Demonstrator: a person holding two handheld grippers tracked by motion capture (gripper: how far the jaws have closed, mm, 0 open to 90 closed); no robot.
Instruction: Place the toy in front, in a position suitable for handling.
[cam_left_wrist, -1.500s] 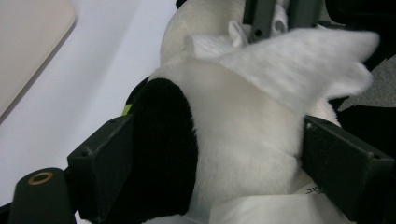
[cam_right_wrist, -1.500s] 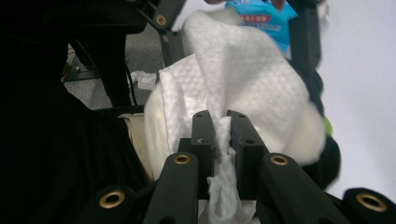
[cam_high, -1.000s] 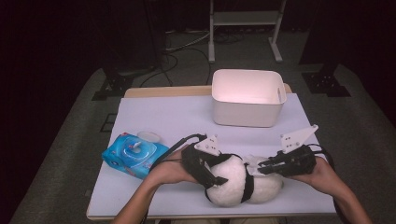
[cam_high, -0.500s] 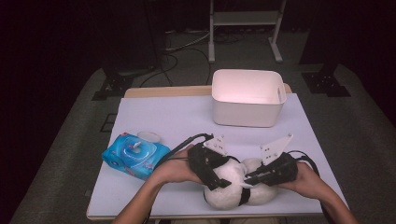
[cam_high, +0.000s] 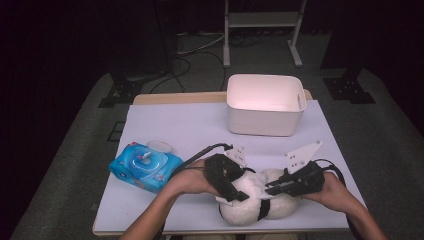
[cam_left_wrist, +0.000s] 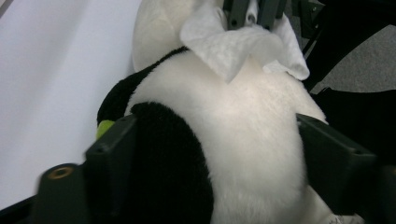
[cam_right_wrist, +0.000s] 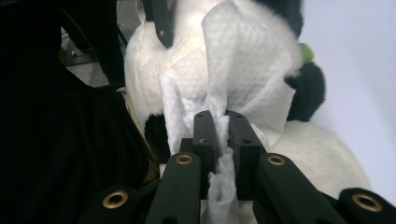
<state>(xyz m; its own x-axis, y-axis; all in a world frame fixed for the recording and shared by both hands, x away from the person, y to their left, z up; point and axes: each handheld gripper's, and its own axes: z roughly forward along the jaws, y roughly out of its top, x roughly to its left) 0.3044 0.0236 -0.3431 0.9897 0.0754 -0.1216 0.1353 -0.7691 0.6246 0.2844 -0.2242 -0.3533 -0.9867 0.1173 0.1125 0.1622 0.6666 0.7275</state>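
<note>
No writing can be read anywhere: the blue wipes pack (cam_high: 145, 167), off to the left of the left tool (cam_high: 231, 176), has print too small and blurred to make out.

A black and white plush panda (cam_high: 255, 205) lies on the white worktop (cam_high: 185, 125) near its front edge, between the two tools. The left tool straddles the panda's body; its jaws have just been closing in on it, and in the left gripper view each jaw lies against the fur at one side. Whether they squeeze is hard to tell.

The right tool (cam_right_wrist: 223, 135) is clamped shut on a white wipe (cam_right_wrist: 243, 79), whose free part drapes against the panda just ahead of its tips. In the left gripper view the wipe (cam_left_wrist: 238, 44) sits on top of the panda, beyond the jaws.

The panda's face is hidden; a small green patch (cam_left_wrist: 104, 127) shows beside one black part. Hands and tools cover much of the toy in the high view. A white bin (cam_high: 265, 105) stands well beyond both tools.
</note>
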